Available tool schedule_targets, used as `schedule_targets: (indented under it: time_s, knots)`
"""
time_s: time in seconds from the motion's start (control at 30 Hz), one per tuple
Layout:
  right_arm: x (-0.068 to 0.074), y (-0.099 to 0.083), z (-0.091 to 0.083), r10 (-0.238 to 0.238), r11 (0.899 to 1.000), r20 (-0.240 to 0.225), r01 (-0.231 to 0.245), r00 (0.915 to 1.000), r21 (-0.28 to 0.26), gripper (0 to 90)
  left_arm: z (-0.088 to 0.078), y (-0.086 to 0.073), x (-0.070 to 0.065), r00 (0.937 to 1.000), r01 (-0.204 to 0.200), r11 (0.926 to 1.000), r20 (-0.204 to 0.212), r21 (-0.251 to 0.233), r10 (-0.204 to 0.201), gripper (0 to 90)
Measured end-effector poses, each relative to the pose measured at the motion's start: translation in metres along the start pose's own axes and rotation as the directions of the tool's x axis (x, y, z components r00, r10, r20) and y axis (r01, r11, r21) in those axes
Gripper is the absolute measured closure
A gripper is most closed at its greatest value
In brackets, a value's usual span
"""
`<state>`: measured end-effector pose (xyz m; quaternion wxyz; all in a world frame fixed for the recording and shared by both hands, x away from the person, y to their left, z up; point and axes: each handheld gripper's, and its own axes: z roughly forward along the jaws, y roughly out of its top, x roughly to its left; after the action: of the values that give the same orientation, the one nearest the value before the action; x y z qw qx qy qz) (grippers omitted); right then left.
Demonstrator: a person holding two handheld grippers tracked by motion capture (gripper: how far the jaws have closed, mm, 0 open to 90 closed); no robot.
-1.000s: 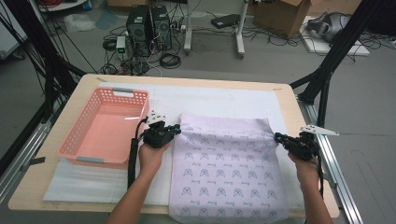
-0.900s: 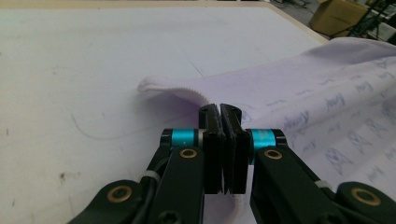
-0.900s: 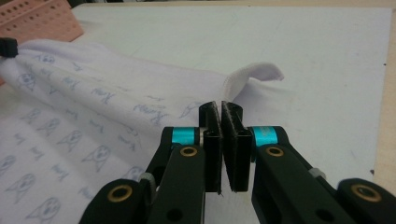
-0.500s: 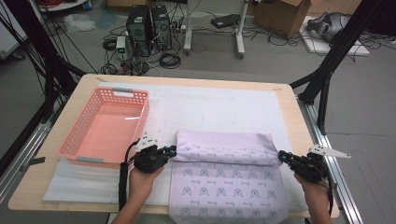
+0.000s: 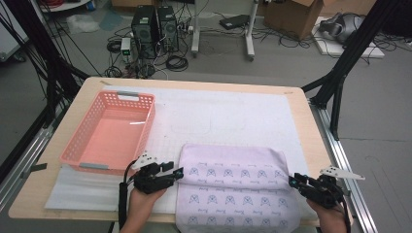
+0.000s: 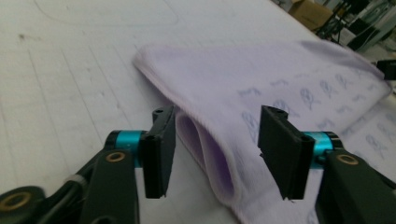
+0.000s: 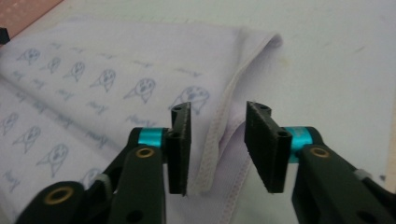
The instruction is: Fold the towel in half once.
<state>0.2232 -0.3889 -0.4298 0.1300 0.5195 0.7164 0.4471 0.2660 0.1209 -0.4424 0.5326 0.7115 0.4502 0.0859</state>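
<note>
On the white padded mat (image 5: 233,111), both claws have just opened off the soft folded lilac cloth (image 5: 233,170).

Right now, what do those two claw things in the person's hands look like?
Each claw, left and right, is black, with two flat black fingers, turquoise rings and brass-coloured pins. A grey three-cornered plate sits on top, and a black cable trails from the left one.

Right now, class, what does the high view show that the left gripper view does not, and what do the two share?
High view alone: the pink basket left of the folded cloth, the person's hands, and the right gripper at the cloth's right edge. Left gripper view alone: the folded edge's looped layers lying between the left gripper fingers, which have just opened and stand clear. Both share the lilac cloth, its printed pattern and the white mat.
</note>
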Motion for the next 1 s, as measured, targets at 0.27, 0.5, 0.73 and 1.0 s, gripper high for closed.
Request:
schedule_targets:
  time_s: [0.27,0.5,0.73,1.0]
  knots:
    - [-0.004,0.029,0.028,-0.020,0.999,0.067,0.018,0.9976,0.032,48.6,0.039,0.025,0.016,0.9978,0.064,0.9947,-0.025,0.080,-0.062,43.2]
    - [-0.015,0.043,0.052,0.001,0.995,0.055,-0.006,0.9985,0.096,85.9,0.052,0.025,0.012,0.9988,0.037,0.9899,-0.036,0.137,-0.032,86.1]
    - [-0.003,0.044,0.019,-0.041,0.997,0.024,0.043,0.9989,-0.066,87.0,0.018,0.032,-0.005,0.9995,-0.015,0.9995,0.027,-0.026,0.016,85.6]
    - [0.007,0.025,-0.013,-0.040,0.995,-0.021,0.038,0.9990,-0.096,87.0,-0.013,0.011,-0.023,0.9960,-0.058,0.9978,0.065,-0.033,0.060,85.0]
